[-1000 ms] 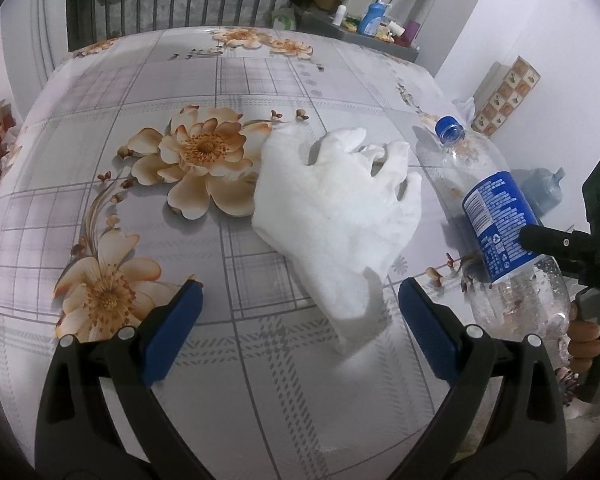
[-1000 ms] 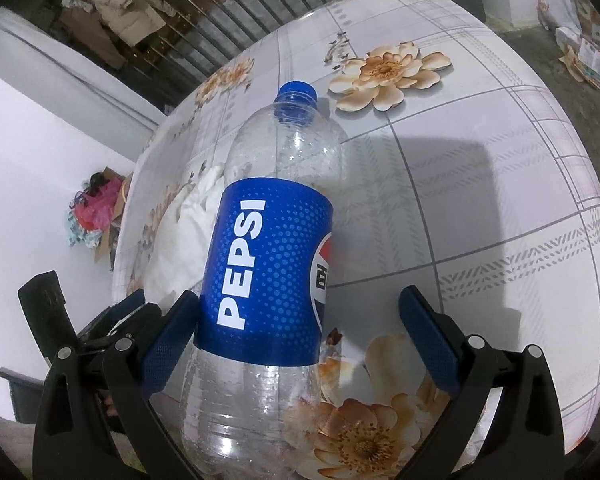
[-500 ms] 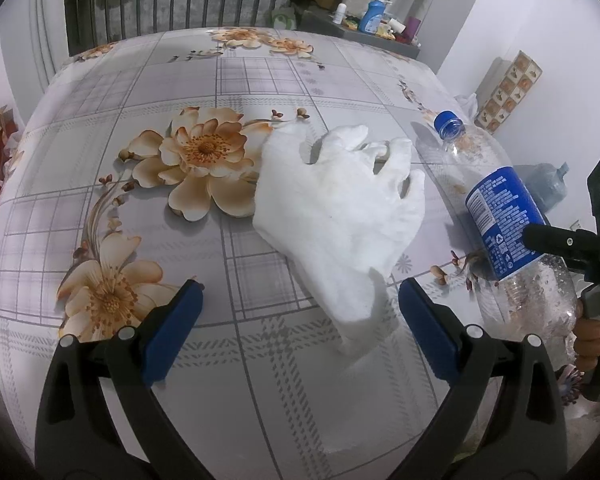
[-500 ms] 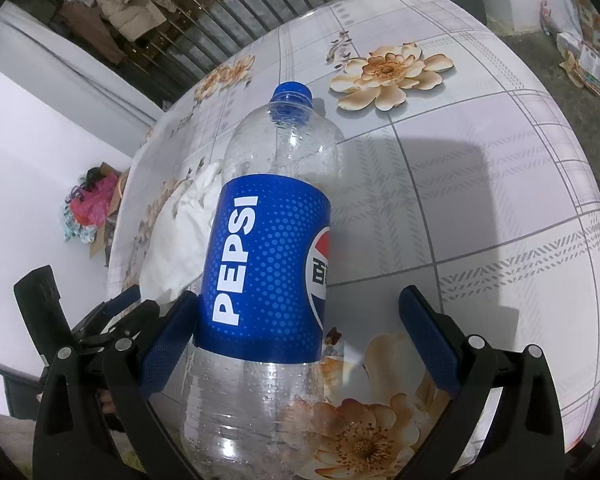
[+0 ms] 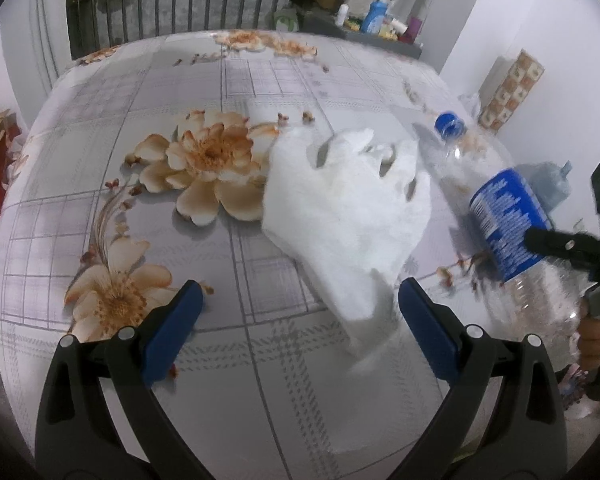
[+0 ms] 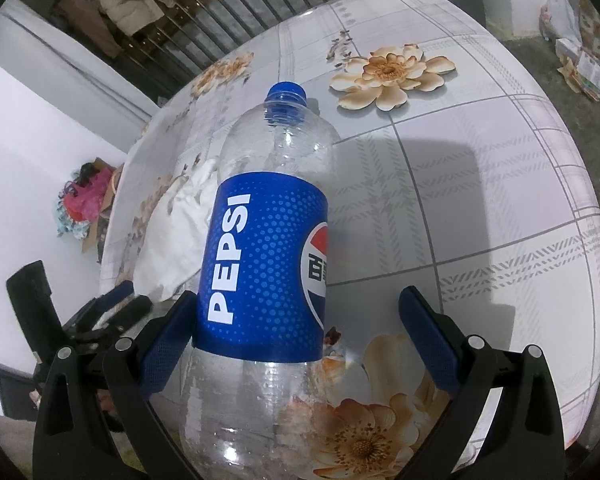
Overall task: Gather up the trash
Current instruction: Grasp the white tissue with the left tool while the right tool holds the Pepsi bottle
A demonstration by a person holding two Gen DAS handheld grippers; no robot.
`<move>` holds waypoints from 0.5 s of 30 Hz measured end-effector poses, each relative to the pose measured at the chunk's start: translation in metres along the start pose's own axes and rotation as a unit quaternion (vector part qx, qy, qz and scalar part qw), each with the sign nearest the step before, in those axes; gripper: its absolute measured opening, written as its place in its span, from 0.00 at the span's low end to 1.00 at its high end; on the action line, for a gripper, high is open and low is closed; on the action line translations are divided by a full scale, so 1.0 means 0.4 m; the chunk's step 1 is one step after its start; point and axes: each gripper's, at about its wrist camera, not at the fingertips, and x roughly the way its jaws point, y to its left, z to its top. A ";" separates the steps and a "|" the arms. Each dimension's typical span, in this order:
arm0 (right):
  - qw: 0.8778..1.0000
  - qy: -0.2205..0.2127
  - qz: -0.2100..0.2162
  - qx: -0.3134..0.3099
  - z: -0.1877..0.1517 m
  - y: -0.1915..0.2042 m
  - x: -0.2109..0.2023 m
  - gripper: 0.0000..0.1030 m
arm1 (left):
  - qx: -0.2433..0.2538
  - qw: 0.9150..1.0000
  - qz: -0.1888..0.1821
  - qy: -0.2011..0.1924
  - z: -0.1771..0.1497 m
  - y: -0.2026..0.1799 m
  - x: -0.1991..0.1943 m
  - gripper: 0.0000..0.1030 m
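The empty Pepsi bottle (image 6: 260, 264) is lying on its side near the counter's (image 6: 480, 184) edge, cap pointing away toward the middle, and the right gripper (image 6: 296, 332) is closing in around it. Over the last second the bottle has been growing in the right wrist view and sliding deeper between the spread fingers; the left pad (image 6: 168, 340) is now sitting right against the blue label, while the other pad is standing well clear of the bottle. Nothing is being pinched yet, so the grasp is looking about ready but not made.

Just beside the bottle, the crumpled white tissue (image 5: 348, 216) is lying on the flowered cloth, and the left gripper (image 5: 300, 336) is edging nearer to it, fingers spread wide and holding nothing, the tissue's near tip lying close to its right pad (image 5: 428, 336).

The bottle's base seems to be overhanging the counter's rim, so it could roll off if nudged. Beyond both items the counter is lying open, giving plenty of room to lift. The two grippers are working close together, so crowding is the likelier trouble.
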 end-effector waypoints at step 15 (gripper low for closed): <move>0.999 0.024 0.009 -0.036 0.058 0.051 0.045 0.76 | 0.091 0.995 0.025 -0.003 0.095 0.004 0.073 0.47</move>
